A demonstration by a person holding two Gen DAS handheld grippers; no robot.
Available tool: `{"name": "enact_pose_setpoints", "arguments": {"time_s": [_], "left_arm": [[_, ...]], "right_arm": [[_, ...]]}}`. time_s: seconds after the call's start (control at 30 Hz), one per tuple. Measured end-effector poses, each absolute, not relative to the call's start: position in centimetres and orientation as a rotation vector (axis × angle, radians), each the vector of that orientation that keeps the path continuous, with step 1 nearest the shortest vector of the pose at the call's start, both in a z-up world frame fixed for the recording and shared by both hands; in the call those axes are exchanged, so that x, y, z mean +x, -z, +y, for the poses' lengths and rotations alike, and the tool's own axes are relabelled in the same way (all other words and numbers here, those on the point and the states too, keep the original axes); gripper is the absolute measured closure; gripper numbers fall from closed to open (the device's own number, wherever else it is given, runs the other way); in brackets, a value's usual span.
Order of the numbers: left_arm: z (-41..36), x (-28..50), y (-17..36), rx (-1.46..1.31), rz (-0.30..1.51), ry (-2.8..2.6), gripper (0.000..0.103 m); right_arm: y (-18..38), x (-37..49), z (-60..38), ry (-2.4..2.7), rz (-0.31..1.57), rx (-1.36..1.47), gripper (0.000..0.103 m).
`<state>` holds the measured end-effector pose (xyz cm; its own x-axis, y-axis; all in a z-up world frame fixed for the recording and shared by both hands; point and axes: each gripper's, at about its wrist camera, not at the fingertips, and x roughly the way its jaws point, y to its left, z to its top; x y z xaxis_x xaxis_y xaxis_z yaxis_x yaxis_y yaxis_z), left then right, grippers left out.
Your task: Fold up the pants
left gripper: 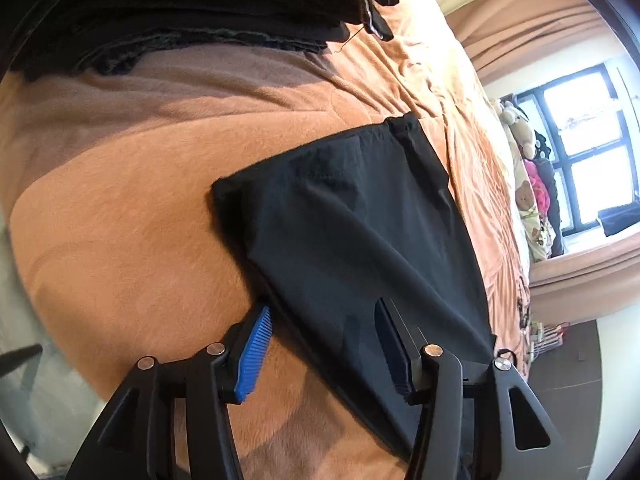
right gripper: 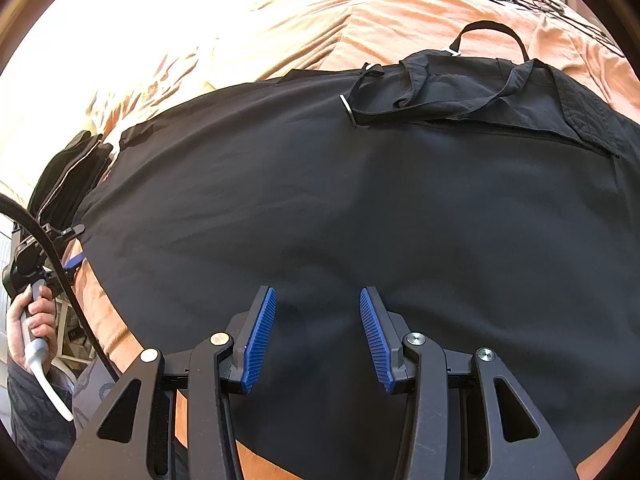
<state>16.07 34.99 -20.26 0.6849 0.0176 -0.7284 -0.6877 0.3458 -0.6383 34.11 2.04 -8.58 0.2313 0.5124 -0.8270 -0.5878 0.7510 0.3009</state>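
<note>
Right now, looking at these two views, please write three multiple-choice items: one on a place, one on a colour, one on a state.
1. Where do the pants lie?
A. on an orange blanket
B. on a wooden floor
C. in a basket

2. What colour are the gripper pads?
A. red
B. blue
C. white

3. How is the right gripper?
A. shut on the belt
B. open above the pants
C. not in view

Key: A, the orange blanket shows around the fabric; B, both pads are blue; B, the jaws stand apart with black fabric between.
</note>
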Motion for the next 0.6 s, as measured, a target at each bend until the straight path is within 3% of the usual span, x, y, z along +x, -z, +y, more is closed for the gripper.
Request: {"name": "enact_pose_setpoints", "arguments": {"time_s": [0.17, 0.23, 0.33, 0.4, 0.47, 0.6], "left_arm": [[36.2, 15.9, 20.3, -1.158, 0.615, -0.526, 0.05], [36.8, 15.6, 20.3, -1.154, 0.586, -0.545, 0.056], [37.4, 15.3, 20.4, -1.153, 0.58, -0.57, 0.075], [37.8, 15.1, 20.4, -1.154, 0.581, -0.582, 0.093], [37.9, 15.0, 20.2, -1.144, 0.575, -0.571, 0.097], [37.8, 15.0, 18.2, -1.102, 0.545, -0.543, 0.1]], "right_arm": [[8.5, 34.0, 1.7, -0.742, 1.095, -0.057, 0.061], [8.3, 33.7, 1.6, -0.726, 1.085, -0.052, 0.061], [8.3, 33.1, 1.5, -0.712, 1.08, -0.045, 0.061], [8.2, 32.5, 1.6, -0.715, 1.073, -0.046, 0.068], [8.2, 32.1, 1.8, -0.721, 1.072, -0.049, 0.079], [8.6, 31.2, 2.3, -0.738, 1.098, -0.058, 0.09]]}}
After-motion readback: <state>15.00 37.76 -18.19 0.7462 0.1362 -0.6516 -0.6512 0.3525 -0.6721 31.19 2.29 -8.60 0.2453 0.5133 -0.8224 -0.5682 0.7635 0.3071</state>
